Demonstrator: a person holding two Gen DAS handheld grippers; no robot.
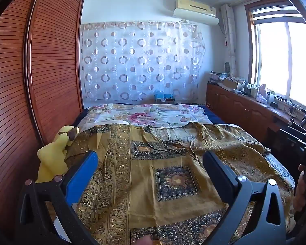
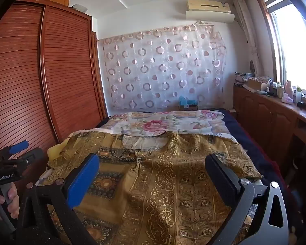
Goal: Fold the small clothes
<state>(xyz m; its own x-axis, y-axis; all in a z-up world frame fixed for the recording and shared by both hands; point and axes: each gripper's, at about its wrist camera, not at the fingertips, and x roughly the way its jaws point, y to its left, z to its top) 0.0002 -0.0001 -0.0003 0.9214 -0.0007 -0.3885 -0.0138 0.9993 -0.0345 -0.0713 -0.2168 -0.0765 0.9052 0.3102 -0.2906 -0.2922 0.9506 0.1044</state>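
A gold-brown patterned garment (image 1: 163, 175) lies spread flat on the bed, neckline toward the far end; it also shows in the right wrist view (image 2: 163, 179). My left gripper (image 1: 151, 159) is open and empty, held above the garment's left part. My right gripper (image 2: 153, 163) is open and empty above the garment's middle. The left gripper also shows at the left edge of the right wrist view (image 2: 16, 149), held in a hand. A yellow cloth (image 1: 53, 155) hangs at the bed's left edge.
A floral sheet (image 1: 149, 114) covers the far half of the bed. A wooden slatted wardrobe (image 1: 30, 81) stands close on the left. A low wooden cabinet (image 1: 244, 106) with clutter runs under the window on the right.
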